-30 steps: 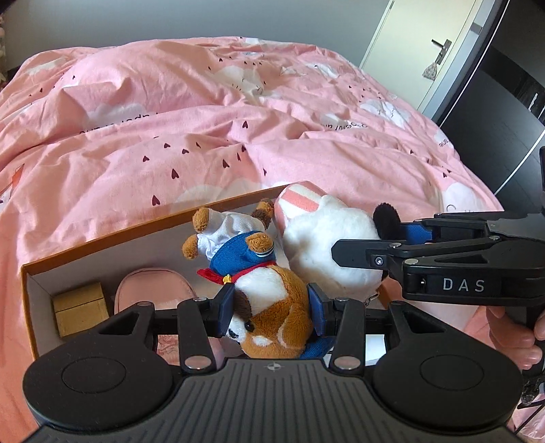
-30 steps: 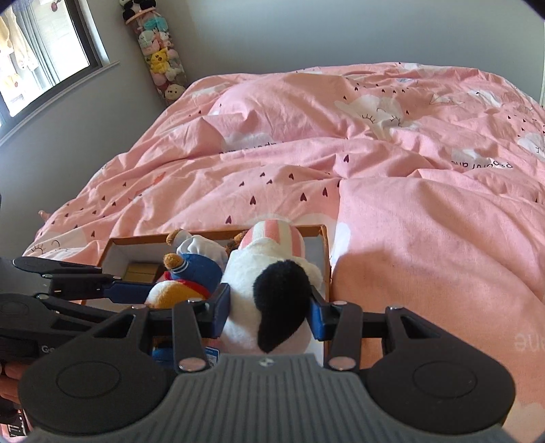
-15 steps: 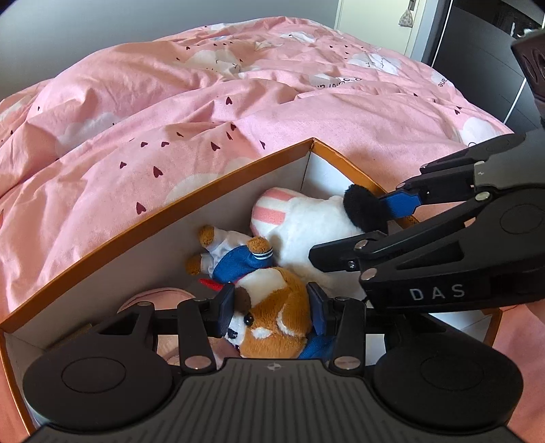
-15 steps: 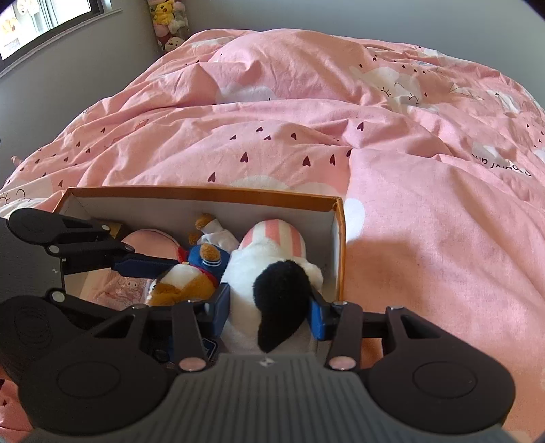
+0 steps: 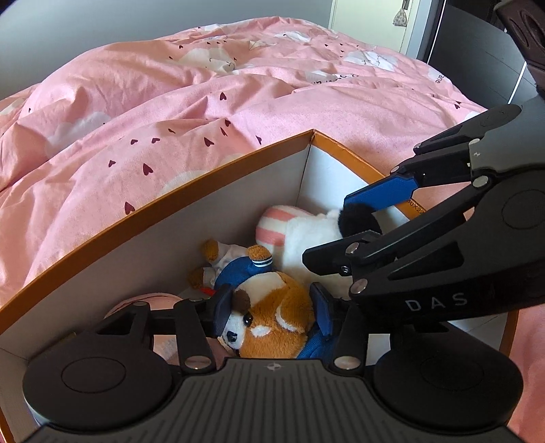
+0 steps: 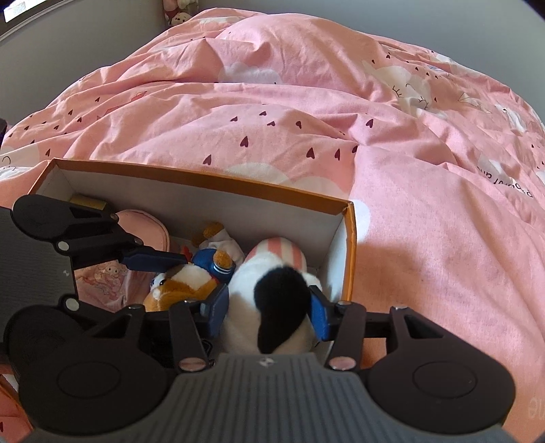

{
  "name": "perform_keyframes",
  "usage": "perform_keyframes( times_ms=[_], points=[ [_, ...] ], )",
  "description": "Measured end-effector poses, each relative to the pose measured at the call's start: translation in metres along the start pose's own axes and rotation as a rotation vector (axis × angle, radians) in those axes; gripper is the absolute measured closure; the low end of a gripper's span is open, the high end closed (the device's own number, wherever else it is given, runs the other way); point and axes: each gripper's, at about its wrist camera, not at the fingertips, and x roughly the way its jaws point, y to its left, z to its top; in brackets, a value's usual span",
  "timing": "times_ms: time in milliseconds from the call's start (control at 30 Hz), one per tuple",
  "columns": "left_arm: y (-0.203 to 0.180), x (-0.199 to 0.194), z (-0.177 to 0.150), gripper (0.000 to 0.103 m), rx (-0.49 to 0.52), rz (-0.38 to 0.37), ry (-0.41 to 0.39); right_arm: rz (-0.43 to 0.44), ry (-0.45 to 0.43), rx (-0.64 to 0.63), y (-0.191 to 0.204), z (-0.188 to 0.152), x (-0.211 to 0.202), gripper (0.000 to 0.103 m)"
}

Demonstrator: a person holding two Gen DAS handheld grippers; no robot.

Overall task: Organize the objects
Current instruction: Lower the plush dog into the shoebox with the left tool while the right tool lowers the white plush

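Observation:
An orange-rimmed cardboard box lies on the bed. A brown and white plush dog with a blue cap rests inside it, between the pads of my left gripper. Those jaws are opening and the pads look just off the fur. Beside it in the box's right corner lies a white plush toy with a black ear and a pink striped end. My right gripper has it between its pads. These jaws are opening too, and the pads still touch the plush.
Left of the toys, the box also holds a pink pouch and a wooden block in its far left corner. A rumpled pink heart-print duvet spreads all around. A door and a dark wardrobe stand beyond the bed.
Both grippers have come down with their toys, which hung above the box's rim and now lie inside it. Both pairs of jaws stand a little wider.

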Motion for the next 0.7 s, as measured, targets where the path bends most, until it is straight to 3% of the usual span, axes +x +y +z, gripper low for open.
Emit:
perform_keyframes(
  times_ms=[167, 233, 367, 567, 700],
  points=[
    [-0.003, -0.02, 0.0, 0.037, 0.032, -0.02, -0.002, 0.035, 0.009, -0.041, 0.001, 0.003, -0.014, 0.037],
    [-0.006, -0.03, -0.001, 0.037, 0.051, -0.034, -0.003, 0.04, 0.001, -0.081, 0.003, 0.001, -0.025, 0.037],
    [-0.014, -0.04, -0.007, 0.037, 0.064, -0.024, -0.011, 0.061, 0.009, -0.171, 0.007, -0.009, -0.043, 0.049],
    [-0.024, -0.031, -0.015, 0.037, 0.042, 0.026, 0.006, 0.009, 0.032, -0.324, 0.021, -0.028, -0.046, 0.069],
    [-0.022, -0.023, -0.018, 0.041, 0.008, 0.066, 0.03, -0.022, 0.059, -0.357, 0.026, -0.035, -0.036, 0.077]
  ],
)
